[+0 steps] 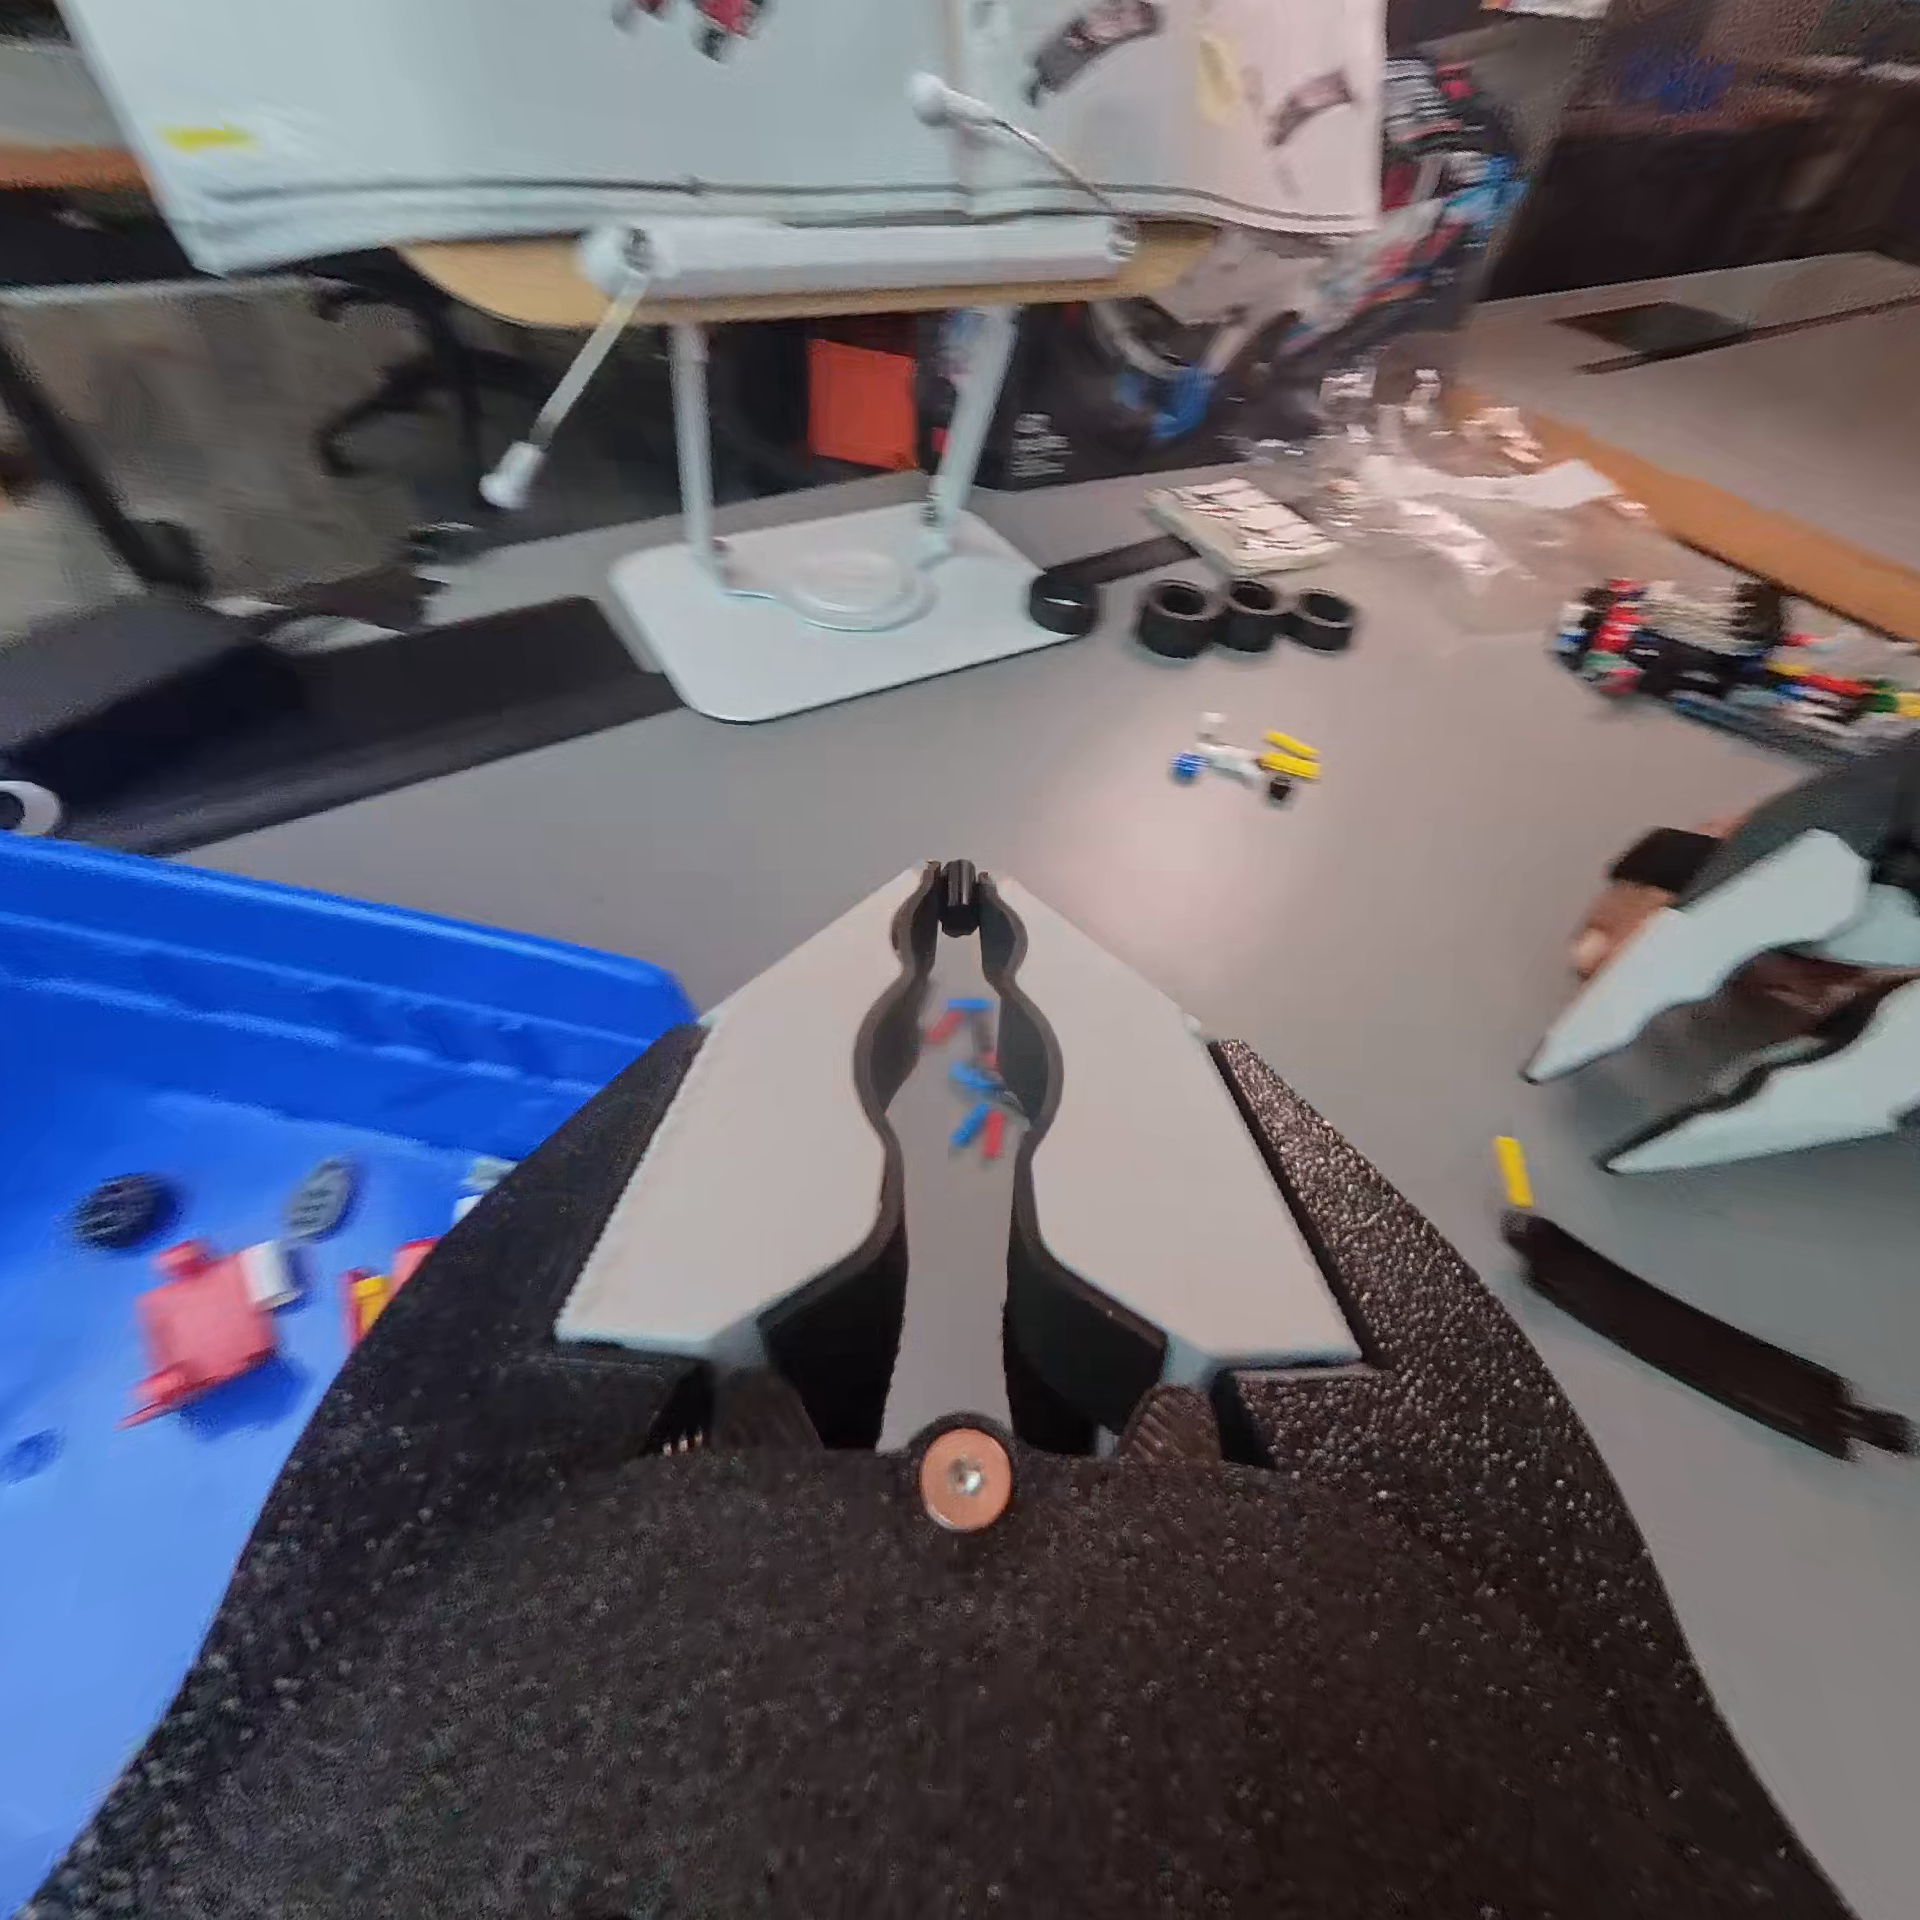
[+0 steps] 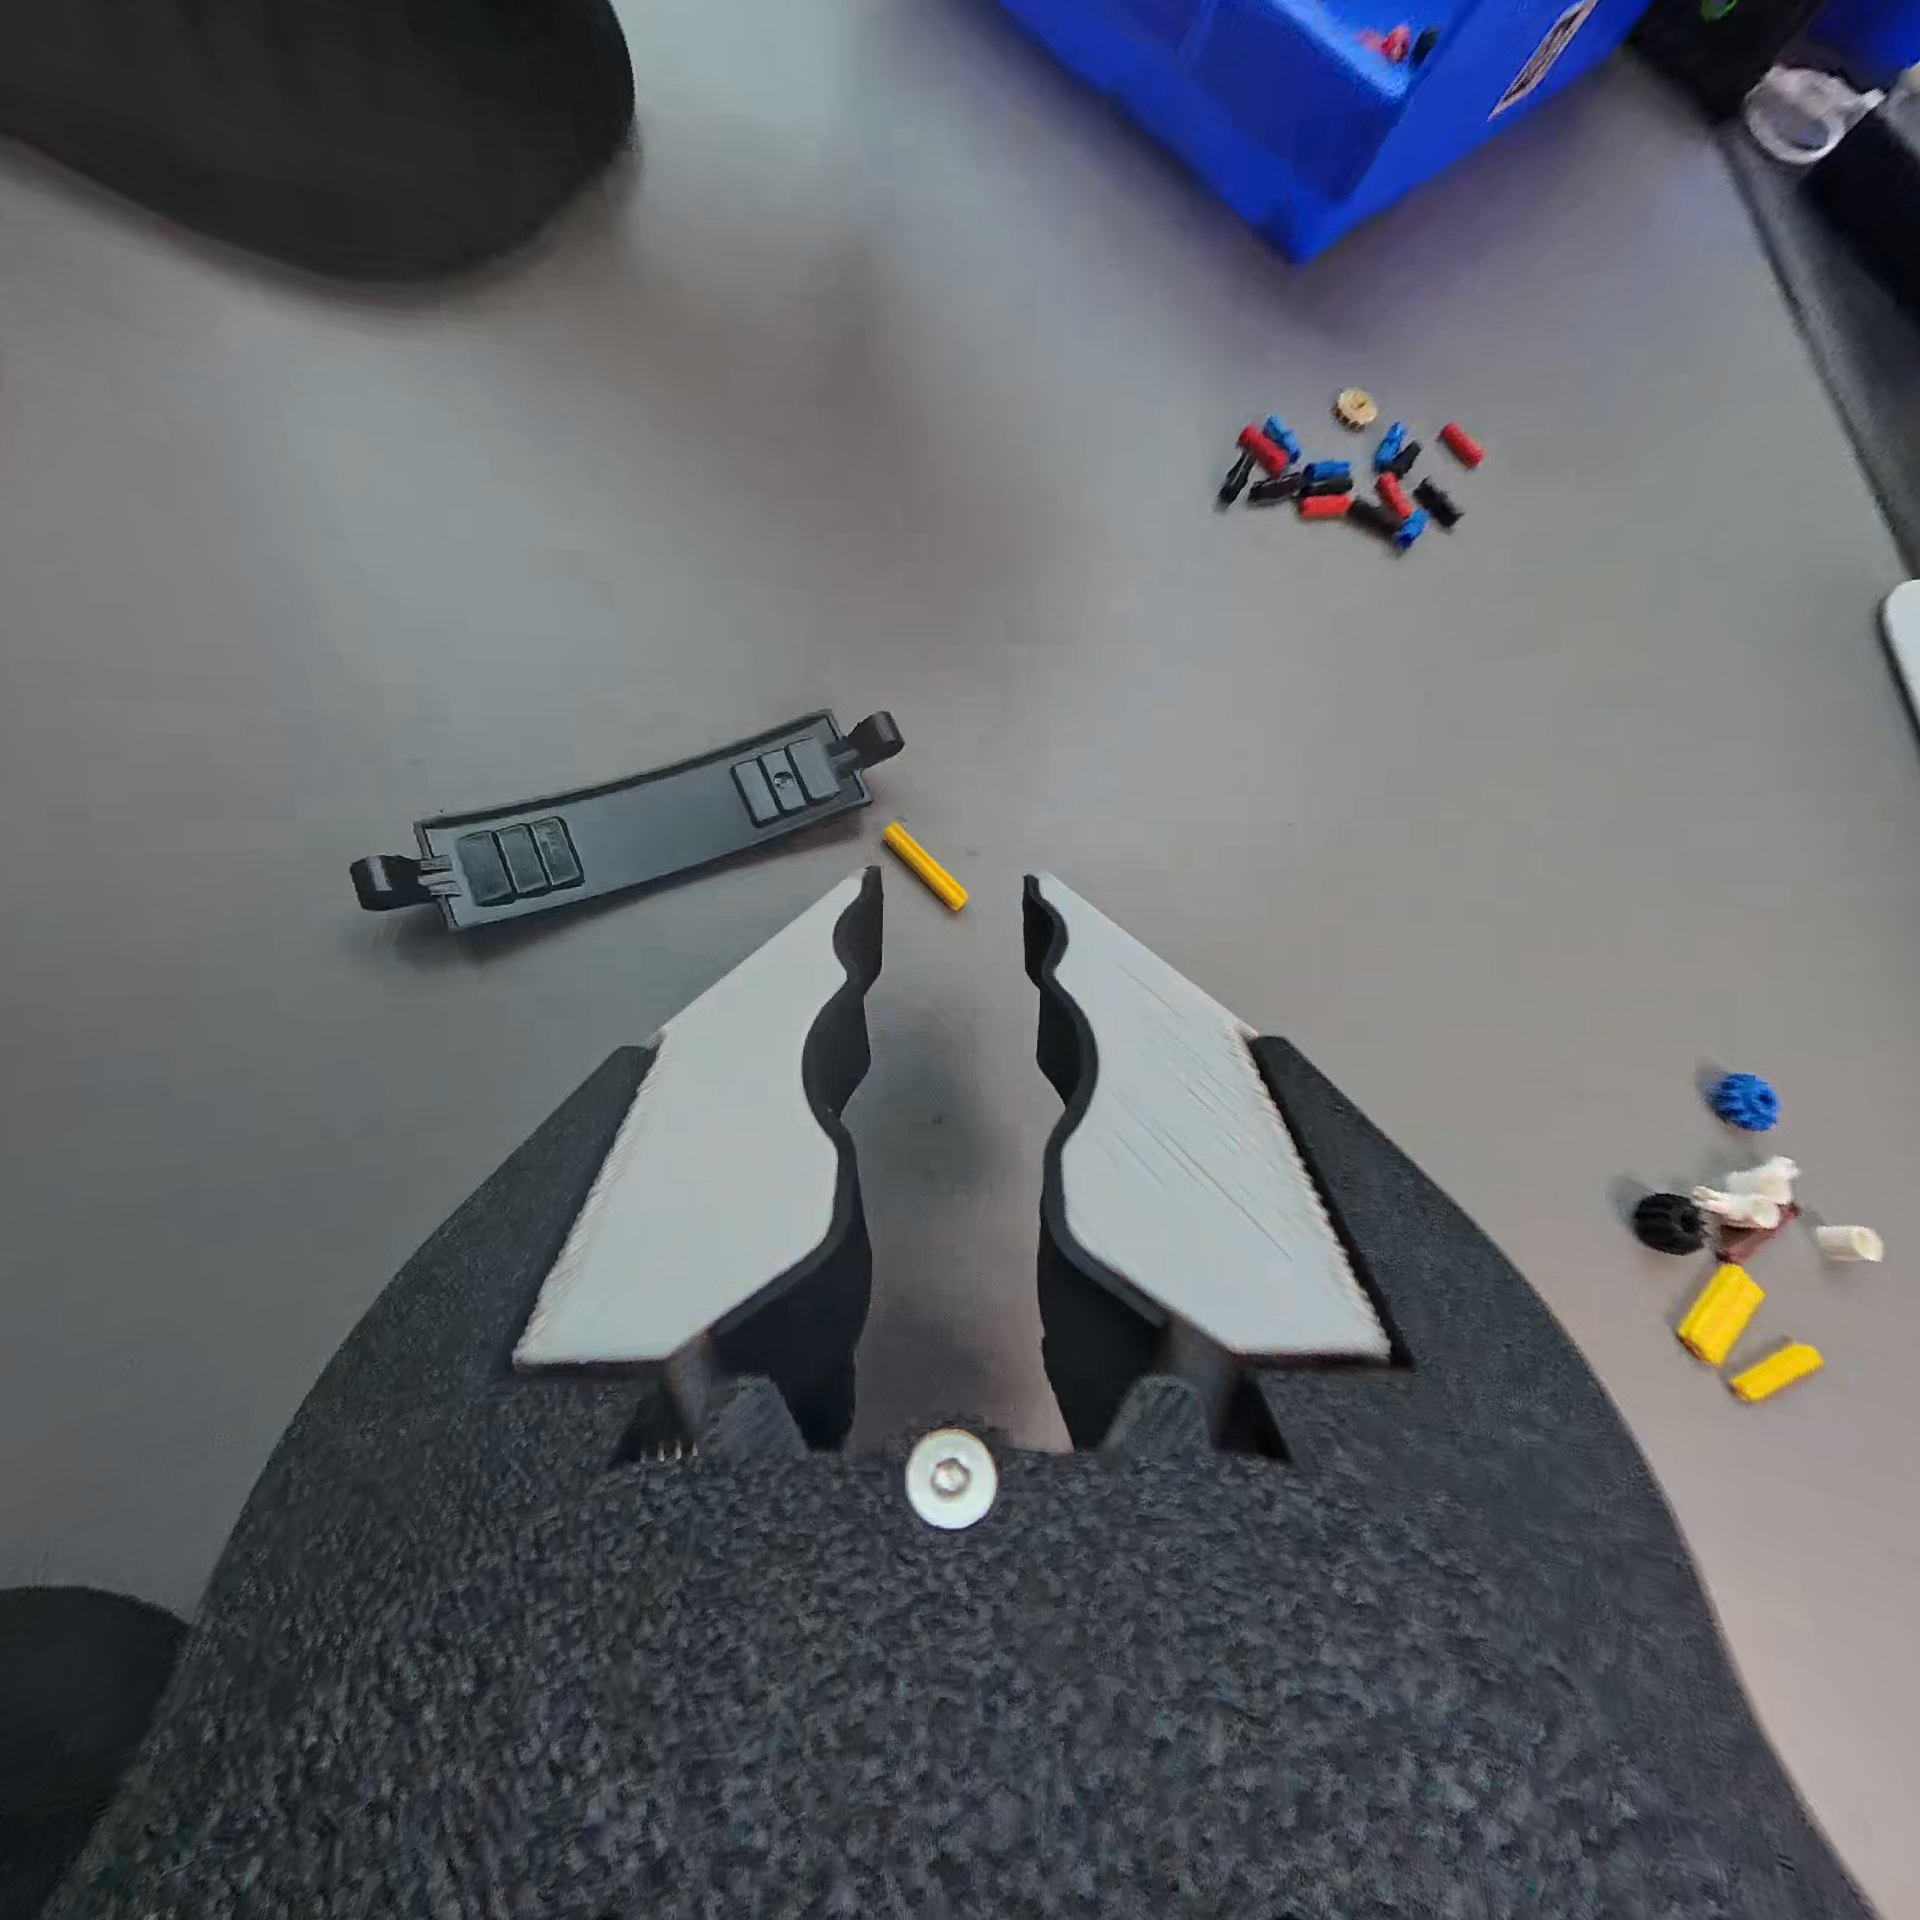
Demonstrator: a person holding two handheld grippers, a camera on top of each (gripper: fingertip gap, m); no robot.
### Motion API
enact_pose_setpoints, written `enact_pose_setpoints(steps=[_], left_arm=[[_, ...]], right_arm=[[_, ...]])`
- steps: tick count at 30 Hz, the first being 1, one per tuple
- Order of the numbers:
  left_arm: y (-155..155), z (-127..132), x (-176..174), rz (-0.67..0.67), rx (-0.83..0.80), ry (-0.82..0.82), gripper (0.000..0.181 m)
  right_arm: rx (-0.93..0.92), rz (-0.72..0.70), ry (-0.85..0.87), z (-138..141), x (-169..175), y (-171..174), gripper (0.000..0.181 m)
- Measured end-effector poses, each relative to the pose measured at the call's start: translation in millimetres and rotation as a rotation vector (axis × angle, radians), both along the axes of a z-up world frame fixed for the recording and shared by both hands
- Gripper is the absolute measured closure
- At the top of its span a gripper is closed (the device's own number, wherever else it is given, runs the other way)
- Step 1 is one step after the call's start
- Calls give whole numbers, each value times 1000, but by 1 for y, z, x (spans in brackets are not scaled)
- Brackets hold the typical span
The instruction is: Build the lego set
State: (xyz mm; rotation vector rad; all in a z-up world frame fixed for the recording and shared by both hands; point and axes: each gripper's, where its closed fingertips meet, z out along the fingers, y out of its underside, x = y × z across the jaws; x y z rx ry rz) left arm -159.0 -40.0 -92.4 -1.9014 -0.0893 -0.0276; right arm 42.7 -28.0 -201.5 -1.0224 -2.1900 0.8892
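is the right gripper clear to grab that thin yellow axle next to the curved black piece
Probably yes. The right gripper is open and empty, and the yellow axle lies just past its fingertips on bare table. The curved black piece sits close on the left but apart from it, so nothing blocks the way.

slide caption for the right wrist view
Open right gripper hovers over a yellow axle beside a curved black panel.

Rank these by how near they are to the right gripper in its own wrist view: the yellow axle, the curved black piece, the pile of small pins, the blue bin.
1. Yellow axle, just ahead of the open jaws.
2. Curved black piece, ahead left.
3. Pile of small pins, farther ahead right.
4. Blue bin, far upper right.
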Motion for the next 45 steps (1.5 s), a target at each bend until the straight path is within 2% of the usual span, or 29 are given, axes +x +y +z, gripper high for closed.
enact_pose_setpoints(steps=[3,5,6,7,11,13,16,18,21,26,28,30,33,35,38,40,45], left_arm=[[-19,5,-58,269,-34,158,177],[-32,3,-84,390,-78,222,176],[-37,1,-93,432,-94,237,176],[-41,-1,-100,465,-111,245,176],[-55,-20,-122,549,-243,307,176],[-59,-28,-125,557,-298,359,175],[-63,-42,-128,551,-393,402,175],[-64,-49,-128,543,-428,402,175],[-62,-52,-124,517,-429,382,165],[-57,-48,-114,471,-381,347,141],[-49,-41,-102,411,-321,341,136],[-35,-28,-76,293,-204,316,136],[-14,-12,-4,8,-19,146,145],[-6,-13,51,-221,10,8,147],[-7,-32,120,-505,-77,-151,147],[-13,-50,152,-637,-178,-196,147],[-25,-99,190,-765,-421,-173,143]], right_arm=[[-15,26,-128,-13,-8,-4,157],[2,53,-198,-19,-10,-5,167],[13,68,-243,-21,-6,-6,177],[29,81,-251,-21,-6,-6,180],[74,53,-223,-16,-9,8,181],[56,-76,-136,-1,-21,35,181],[131,-386,7,19,-35,110,181],[153,-598,57,23,-34,155,181],[141,-738,48,10,-31,183,181],[179,-866,6,-7,-30,206,177],[192,-884,-20,-13,-29,211,171],[182,-886,-8,-13,-30,213,164],[149,-864,99,5,-35,210,154],[105,-822,185,24,-37,201,154],[-8,-686,239,46,-37,169,155],[-63,-592,248,54,-32,144,155],[-137,-332,212,59,-6,76,155]])
